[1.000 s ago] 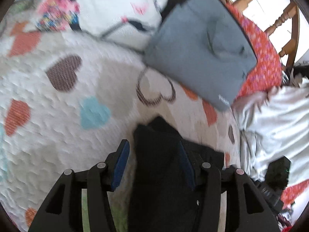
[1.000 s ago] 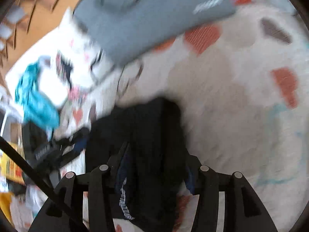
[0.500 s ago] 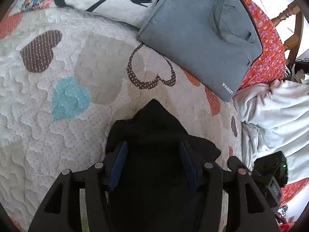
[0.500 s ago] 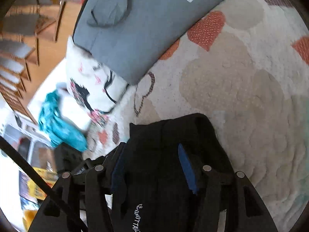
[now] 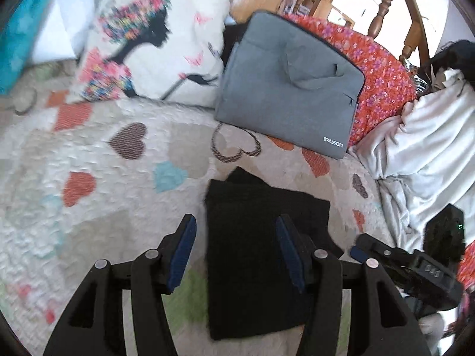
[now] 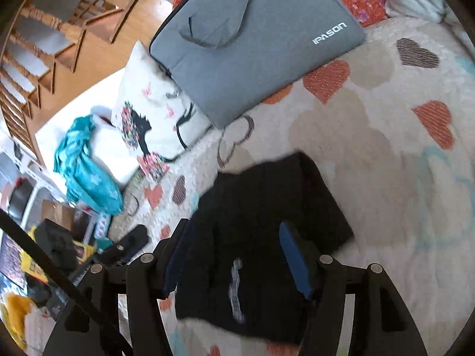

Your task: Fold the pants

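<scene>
Lettering you can read sits on the grey bag (image 5: pixel 289 89): "IPASON" in white at one corner, clear in both wrist views. White print also shows on the pants (image 5: pixel 261 252) in your right view, but it is too blurred to read. The pants are black, matte and soft, folded into a thick, roughly rectangular stack with one rounded corner poking out at the far end; they lie flat on the quilt (image 5: pixel 89 154), just short of the bag and apart from it. Your left claw (image 5: pixel 236 255) stands released over the pants' near half, its blue pads clear of the cloth on both sides. Your right claw (image 6: pixel 234 259) is spreading its jaws with the pants between them; the pads do not press the fabric. The quilt is cream, puckered with stitched bumps, and sewn with hearts in orange, brown, teal and beige. The bag is a flat woven sleeve with a floppy handle and a zip, resting on a red floral cushion (image 5: pixel 383 80). Beside it leans a white pillow (image 5: pixel 154 41) printed with a black silhouette and bright flowers. Crumpled pale cloth (image 5: pixel 427 136) lies at the quilt's edge, and turned wooden spindles (image 5: pixel 383 0) rise behind.
</scene>
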{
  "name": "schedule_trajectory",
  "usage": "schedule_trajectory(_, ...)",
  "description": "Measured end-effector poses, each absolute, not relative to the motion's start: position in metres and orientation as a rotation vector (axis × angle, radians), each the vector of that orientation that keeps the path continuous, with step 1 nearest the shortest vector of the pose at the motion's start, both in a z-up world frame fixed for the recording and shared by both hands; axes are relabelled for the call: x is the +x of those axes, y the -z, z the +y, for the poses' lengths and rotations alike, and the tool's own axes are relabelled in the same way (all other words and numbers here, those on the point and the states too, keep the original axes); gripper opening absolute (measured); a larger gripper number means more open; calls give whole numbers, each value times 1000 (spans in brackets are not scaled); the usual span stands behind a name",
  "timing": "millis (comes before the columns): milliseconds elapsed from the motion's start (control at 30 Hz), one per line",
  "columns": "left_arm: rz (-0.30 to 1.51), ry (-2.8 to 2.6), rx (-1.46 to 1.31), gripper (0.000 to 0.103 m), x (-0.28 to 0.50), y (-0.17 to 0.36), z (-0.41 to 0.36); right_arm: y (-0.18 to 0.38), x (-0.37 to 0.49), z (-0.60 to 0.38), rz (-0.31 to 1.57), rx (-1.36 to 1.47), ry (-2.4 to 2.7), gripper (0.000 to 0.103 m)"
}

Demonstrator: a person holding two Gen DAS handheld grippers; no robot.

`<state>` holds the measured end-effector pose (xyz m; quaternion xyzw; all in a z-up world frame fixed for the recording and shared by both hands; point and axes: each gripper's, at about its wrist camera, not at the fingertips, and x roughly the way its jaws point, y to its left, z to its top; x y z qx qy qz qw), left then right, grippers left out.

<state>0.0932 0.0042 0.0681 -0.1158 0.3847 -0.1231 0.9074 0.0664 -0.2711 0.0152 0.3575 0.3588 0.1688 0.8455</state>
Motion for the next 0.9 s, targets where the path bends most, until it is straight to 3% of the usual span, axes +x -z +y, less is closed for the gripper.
schedule_trajectory(200, 809, 178, -299, 56, 27, -46, 24, -13, 2, -268, 735, 725, -321, 67)
schedule_trajectory(400, 783, 108, -162, 56, -19, -36, 13, 5, -41, -243, 785, 652, -300, 67)
schedule_trajectory(500, 753, 102, -122, 65, -34, -34, 8, 13, -57, -233, 789, 608, -295, 67)
schedule_trajectory(900, 884, 124, -180, 66, -11, 7, 2, 47, -57, -232, 801, 573, -197, 67)
